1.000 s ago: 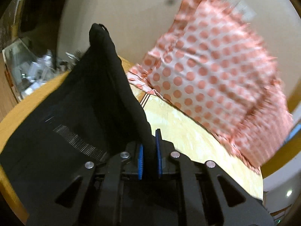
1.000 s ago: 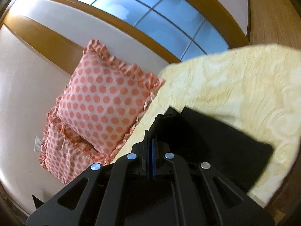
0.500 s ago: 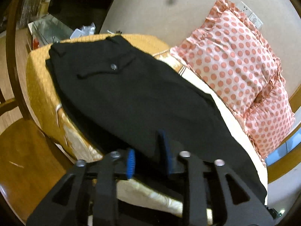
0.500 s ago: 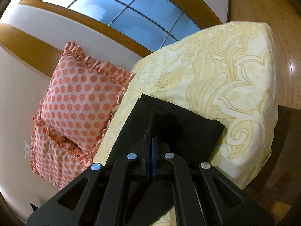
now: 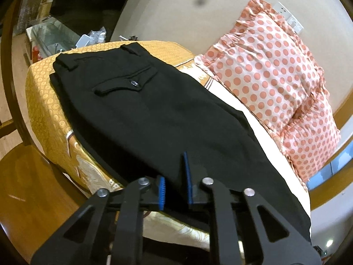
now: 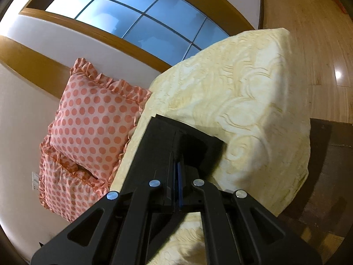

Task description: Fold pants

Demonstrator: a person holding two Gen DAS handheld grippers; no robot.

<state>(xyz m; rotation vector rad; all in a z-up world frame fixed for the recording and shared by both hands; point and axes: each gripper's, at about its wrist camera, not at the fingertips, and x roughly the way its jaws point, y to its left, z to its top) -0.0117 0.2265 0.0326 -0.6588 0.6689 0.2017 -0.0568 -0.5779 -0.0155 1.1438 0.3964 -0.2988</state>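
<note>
Black pants (image 5: 154,114) lie flat along the bed, folded leg on leg, waistband and a buttoned back pocket (image 5: 128,82) at the far left end. My left gripper (image 5: 175,186) is open just above the near edge of the pants at mid-leg, holding nothing. In the right wrist view the leg hems (image 6: 176,137) lie on the cream bedspread (image 6: 253,110). My right gripper (image 6: 177,172) is shut on the pants hem.
Two pink polka-dot pillows (image 5: 275,77) lean against the wall behind the pants; they also show in the right wrist view (image 6: 92,132). A glass table with clutter (image 5: 57,35) stands beyond the bed's left end. Wooden floor (image 6: 308,33) surrounds the bed. A dark wooden stand (image 6: 326,165) sits at right.
The pants went from hanging up in my left gripper to lying flat on the bed. My left gripper opened and let go. My right gripper lowered the hems onto the bedspread, staying shut.
</note>
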